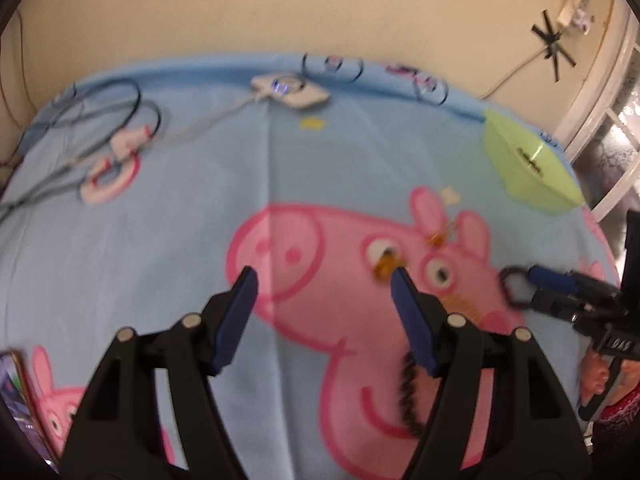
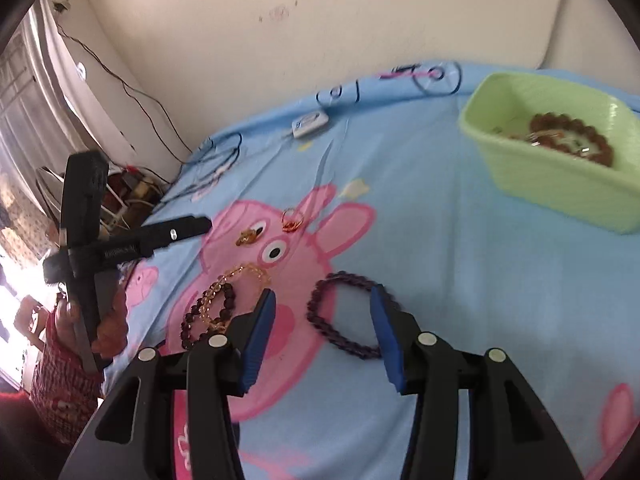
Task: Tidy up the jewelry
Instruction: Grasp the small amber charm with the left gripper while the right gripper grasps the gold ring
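Both pairs of tongs are held over a bed covered by a blue sheet point(image 2: 460, 280) printed with a pink cartoon pig. The left tongs point(image 1: 324, 276) are spread, with nothing between the blue pads; a small amber piece point(image 1: 385, 267) lies on the sheet just beside the tip of the right-hand pad. The right tongs point(image 2: 322, 298) are also parted and empty, and a dark purple bead bracelet point(image 2: 340, 320) lies on the sheet between and just beyond the pads, partly hidden by the right-hand one. To its left a dark bead bracelet point(image 2: 206, 316) is overlapped by a golden bead strand point(image 2: 240, 276). Further off, a small copper-coloured ring piece point(image 2: 292, 220) and an amber piece point(image 2: 247, 237) rest on the pig's face. A light green tray point(image 2: 552, 184) is set well apart near the far edge of the bed, with a brown bead bracelet point(image 2: 576, 136) and some smaller items inside. A white device with a cable point(image 2: 310, 123) lies near the wall.
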